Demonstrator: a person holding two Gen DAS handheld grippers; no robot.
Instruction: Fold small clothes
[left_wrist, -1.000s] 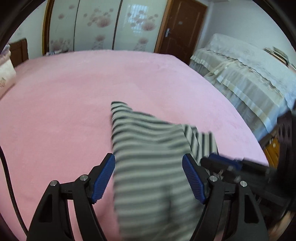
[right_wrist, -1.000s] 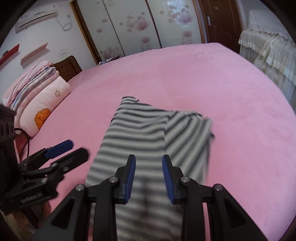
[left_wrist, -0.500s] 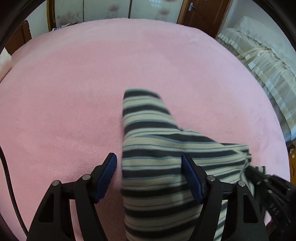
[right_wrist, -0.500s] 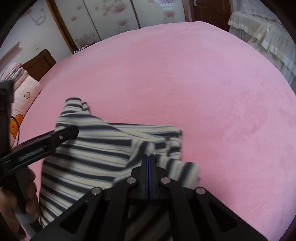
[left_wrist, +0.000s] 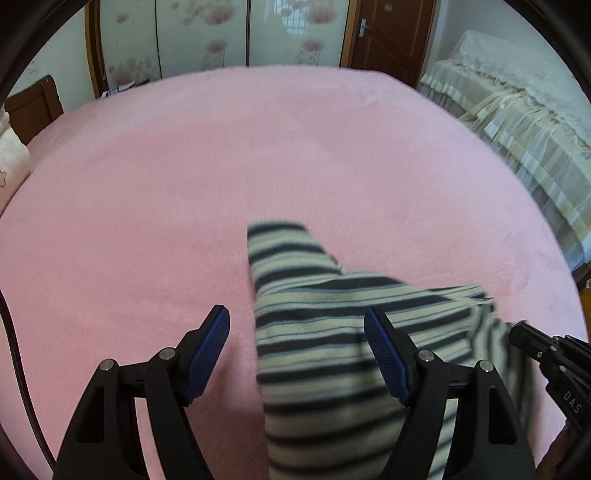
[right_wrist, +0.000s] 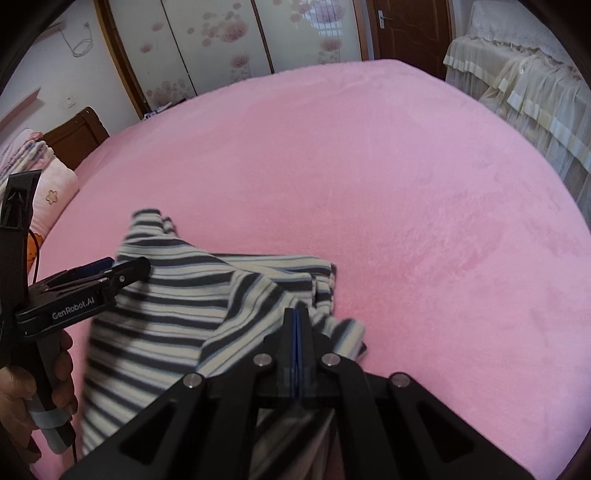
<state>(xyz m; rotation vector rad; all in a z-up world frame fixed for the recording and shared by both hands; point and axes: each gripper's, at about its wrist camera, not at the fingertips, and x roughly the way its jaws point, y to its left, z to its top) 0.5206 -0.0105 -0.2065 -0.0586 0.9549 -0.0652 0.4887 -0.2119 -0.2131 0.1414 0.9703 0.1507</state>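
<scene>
A small garment with dark and cream stripes (left_wrist: 314, 332) lies on the pink bed cover (left_wrist: 184, 184), one narrow end pointing away from me. My left gripper (left_wrist: 295, 312) hovers over its left part, jaws wide and still opening. The left pad is over bare cover, the right pad over cloth, and neither presses. My right gripper (right_wrist: 297, 314) is shut on a raised fold of the striped garment (right_wrist: 166, 306) near its right edge. In the left wrist view the right gripper (left_wrist: 517, 330) shows with cloth drawn up to its tip. The left gripper (right_wrist: 122, 271) reaches in over the garment's left side, held by a hand (right_wrist: 14, 398).
A pillow (right_wrist: 51, 192) and a wooden headboard (right_wrist: 77, 136) are at the bed's left end. A second bed with a cream lace cover (left_wrist: 517, 122) stands to the right. Flowered wardrobe doors (left_wrist: 203, 37) and a brown door (left_wrist: 388, 33) are behind. A black cable (left_wrist: 14, 369) runs at the left.
The right gripper went from open over the garment to shut on a fold of it. Both grippers dropped closer to the bed. The garment bunched up at its right side.
</scene>
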